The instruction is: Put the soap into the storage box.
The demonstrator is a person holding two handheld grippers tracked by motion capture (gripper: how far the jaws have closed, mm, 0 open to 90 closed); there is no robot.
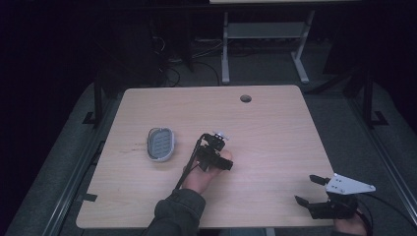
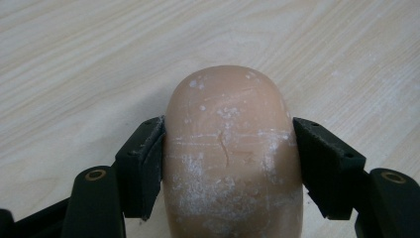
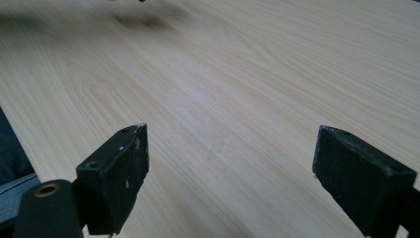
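Observation:
A tan, rounded bar with white scuffs and a fine crack, much like soap, sits between the jaws of my left gripper. Both pads press its sides, and it rests just above the wood table. In the high view the left gripper is near the table's middle, held by a hand in a dark sleeve. A grey oval ridged dish lies to its left, apart from it. My right gripper stands open at the front right edge, with nothing between its jaws.
A round cable hole sits near the table's far edge. Beyond the table are dark floor, cables and the white legs of another desk. Bare wood lies between the two grippers.

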